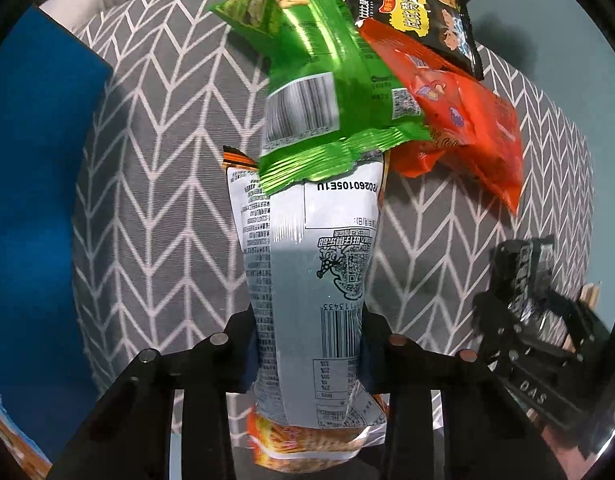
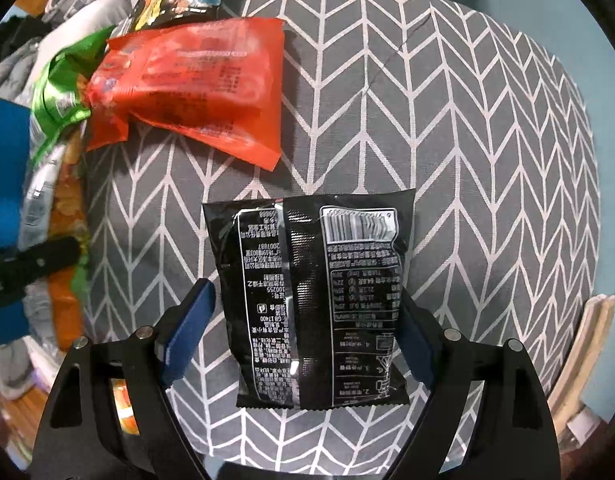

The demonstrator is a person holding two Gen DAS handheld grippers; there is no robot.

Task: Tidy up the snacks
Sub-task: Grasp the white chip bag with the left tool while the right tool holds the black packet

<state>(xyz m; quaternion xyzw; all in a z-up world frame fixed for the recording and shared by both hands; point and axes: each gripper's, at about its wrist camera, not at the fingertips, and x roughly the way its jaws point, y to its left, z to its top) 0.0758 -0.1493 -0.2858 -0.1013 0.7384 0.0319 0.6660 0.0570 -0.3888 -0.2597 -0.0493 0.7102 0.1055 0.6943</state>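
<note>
A white snack bag (image 1: 307, 264) with orange print lies on the grey herringbone cloth (image 1: 155, 200). My left gripper (image 1: 309, 344) is shut on its near part, and the bag is squeezed narrow between the fingers. A green bag (image 1: 319, 72) overlaps its far end. Beside that are a red bag (image 1: 467, 120) and a black-and-yellow bag (image 1: 419, 12). In the right wrist view a black bag (image 2: 319, 296) lies flat between the pads of my right gripper (image 2: 303, 340), which is open, with a gap at the left pad (image 2: 191, 328). The red bag (image 2: 195, 88) lies beyond it.
A blue object (image 1: 31, 200) borders the cloth on the left. Piled clothes (image 2: 67, 8) lie past the snack heap. Wooden pieces (image 2: 595, 340) stand by the cloth's right rim. Bare patterned cloth (image 2: 467, 160) stretches to the right of the black bag. My right gripper (image 1: 523, 292) shows at the left view's lower right.
</note>
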